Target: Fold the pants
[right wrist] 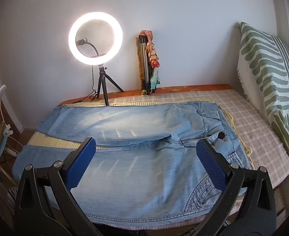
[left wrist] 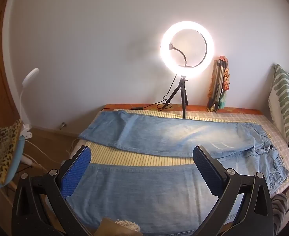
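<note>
- While the pair of light blue denim pants (right wrist: 136,137) lies spread flat on the bed with the pale checked cover (right wrist: 248,118), both legs are stretched out side by side toward the left, with a strip of yellowish ribbed mat (left wrist: 140,158) showing between them.
- The waist of the pants, with a dark button (right wrist: 221,135), lies at the right end, on the side of the green and white patterned pillow (right wrist: 270,74).
- Behind the pants, at the wall, stands a lit white ring lamp on a small black tripod (right wrist: 95,39).
- The left gripper (left wrist: 141,156) hovers over the near leg of the pants, its blue-padded jaws spread wide with nothing in them.
- The right gripper (right wrist: 146,149) hovers over the pants near the waist, also wide apart and holding nothing.
</note>
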The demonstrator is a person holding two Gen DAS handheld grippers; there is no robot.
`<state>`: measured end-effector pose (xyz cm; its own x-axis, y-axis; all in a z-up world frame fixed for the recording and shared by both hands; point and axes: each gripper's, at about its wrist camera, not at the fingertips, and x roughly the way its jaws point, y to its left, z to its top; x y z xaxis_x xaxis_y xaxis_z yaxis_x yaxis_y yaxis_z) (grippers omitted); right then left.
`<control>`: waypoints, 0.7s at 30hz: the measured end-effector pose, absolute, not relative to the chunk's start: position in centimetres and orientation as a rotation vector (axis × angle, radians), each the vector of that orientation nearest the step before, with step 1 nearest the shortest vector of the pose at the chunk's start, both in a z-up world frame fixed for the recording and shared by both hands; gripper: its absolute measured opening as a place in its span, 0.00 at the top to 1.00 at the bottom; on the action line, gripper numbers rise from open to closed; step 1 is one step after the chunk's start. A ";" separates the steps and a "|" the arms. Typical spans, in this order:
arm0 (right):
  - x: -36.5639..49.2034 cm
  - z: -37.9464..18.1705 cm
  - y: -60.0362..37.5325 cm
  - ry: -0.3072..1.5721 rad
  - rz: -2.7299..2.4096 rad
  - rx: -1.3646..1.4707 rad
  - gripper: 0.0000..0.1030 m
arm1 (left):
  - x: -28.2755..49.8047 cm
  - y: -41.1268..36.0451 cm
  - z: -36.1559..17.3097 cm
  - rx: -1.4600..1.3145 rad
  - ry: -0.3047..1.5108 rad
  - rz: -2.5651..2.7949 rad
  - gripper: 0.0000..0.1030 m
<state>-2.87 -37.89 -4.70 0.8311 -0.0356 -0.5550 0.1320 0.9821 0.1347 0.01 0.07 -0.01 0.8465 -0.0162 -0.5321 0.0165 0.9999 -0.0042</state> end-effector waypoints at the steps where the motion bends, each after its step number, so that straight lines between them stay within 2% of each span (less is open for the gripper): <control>1: -2.9 -4.7 -37.9 0.583 -0.090 0.169 0.00 | 0.0 0.1 0.0 0.003 0.559 -0.019 0.00; 21: -2.8 -5.0 -37.5 0.584 -0.086 0.164 0.00 | -0.1 0.8 -0.3 0.009 0.554 0.003 0.00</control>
<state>-2.76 -37.52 -5.04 0.8312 -0.0345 -0.5549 0.1274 0.9833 0.1297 -0.14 0.79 -0.26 0.8506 0.0054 -0.5258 -0.0006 1.0000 0.0093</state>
